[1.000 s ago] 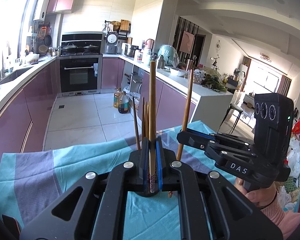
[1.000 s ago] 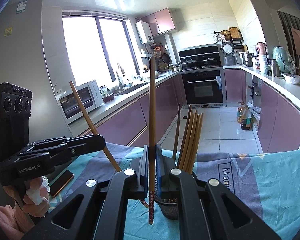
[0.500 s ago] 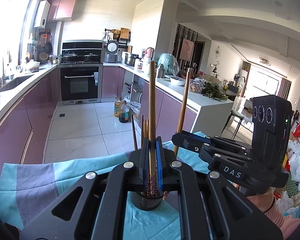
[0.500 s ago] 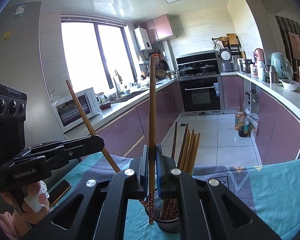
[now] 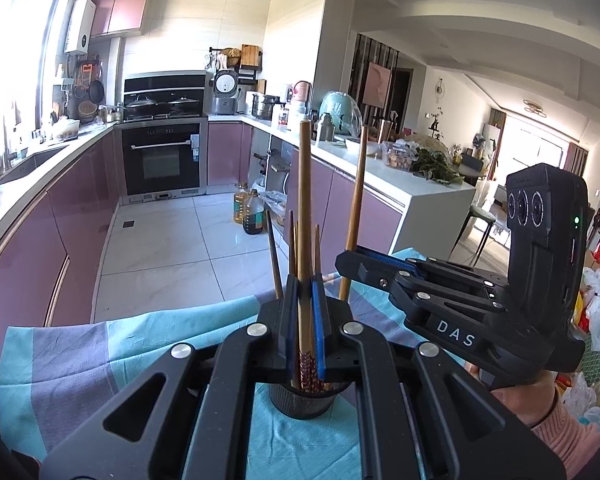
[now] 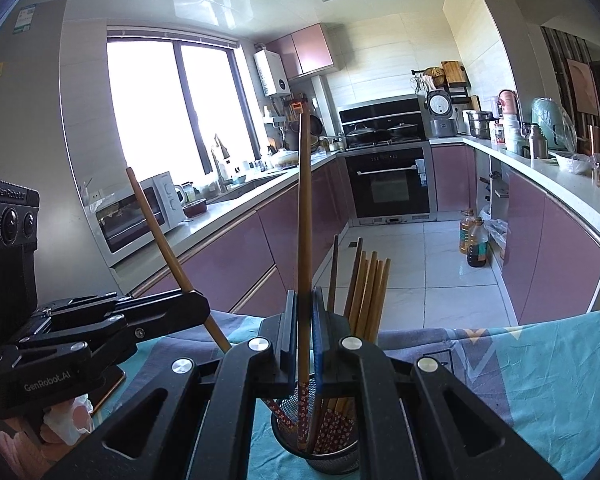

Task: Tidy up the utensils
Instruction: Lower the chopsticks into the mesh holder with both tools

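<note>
left gripper [image 5: 305, 312] clamps chopstick [image 5: 304, 216]; right gripper [image 6: 303, 328] clamps another chopstick [image 6: 305, 216], tips in holder [image 6: 332, 456].

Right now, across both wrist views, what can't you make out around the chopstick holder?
- Left wrist view: most of the black mesh holder, its rim included, hidden by the left gripper.
- Right wrist view: whether the right gripper's brown wooden chopstick touches the holder's bottom; the mesh hides it.
- Right wrist view: the dark flat object on the cloth, mostly behind the left gripper.
</note>
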`<action>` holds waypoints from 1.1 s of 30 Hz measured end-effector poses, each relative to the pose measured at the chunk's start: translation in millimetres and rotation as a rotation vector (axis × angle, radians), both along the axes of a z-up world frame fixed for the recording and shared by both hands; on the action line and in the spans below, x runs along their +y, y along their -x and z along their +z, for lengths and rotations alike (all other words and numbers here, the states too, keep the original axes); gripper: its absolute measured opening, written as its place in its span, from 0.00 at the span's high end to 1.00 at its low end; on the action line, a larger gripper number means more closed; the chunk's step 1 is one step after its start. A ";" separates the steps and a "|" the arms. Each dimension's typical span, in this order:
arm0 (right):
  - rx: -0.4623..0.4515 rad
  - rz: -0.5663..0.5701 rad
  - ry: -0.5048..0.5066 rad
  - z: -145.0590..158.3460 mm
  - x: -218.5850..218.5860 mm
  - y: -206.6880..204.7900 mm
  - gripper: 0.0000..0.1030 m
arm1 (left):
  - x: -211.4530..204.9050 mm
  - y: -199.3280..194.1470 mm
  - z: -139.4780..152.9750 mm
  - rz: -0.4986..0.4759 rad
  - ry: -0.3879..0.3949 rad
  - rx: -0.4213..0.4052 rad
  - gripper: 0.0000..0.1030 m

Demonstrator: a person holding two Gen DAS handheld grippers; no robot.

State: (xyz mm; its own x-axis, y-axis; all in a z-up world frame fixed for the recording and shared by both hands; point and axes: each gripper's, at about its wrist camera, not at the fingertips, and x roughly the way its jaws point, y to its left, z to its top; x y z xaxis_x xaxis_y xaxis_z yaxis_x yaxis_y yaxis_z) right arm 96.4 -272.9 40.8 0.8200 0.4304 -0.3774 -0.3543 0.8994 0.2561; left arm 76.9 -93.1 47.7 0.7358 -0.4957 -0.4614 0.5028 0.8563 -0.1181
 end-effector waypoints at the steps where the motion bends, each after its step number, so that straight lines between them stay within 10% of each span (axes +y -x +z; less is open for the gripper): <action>1: 0.003 -0.001 0.001 -0.3 1.0 -1.3 0.94 | -1.0 2.3 -1.5 0.000 -0.006 0.002 0.93; 33: 0.079 -0.011 0.022 -35.3 2.5 -11.9 0.94 | 3.2 -28.1 -1.0 -0.014 -0.090 0.097 0.93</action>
State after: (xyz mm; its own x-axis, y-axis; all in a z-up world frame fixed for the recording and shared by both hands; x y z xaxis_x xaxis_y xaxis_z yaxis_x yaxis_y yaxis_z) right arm 108.4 -270.3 5.6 0.7917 0.4126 -0.4506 -0.3242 0.9088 0.2627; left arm 105.0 -89.9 46.7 0.6785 -0.4591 -0.5734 0.5051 0.8584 -0.0896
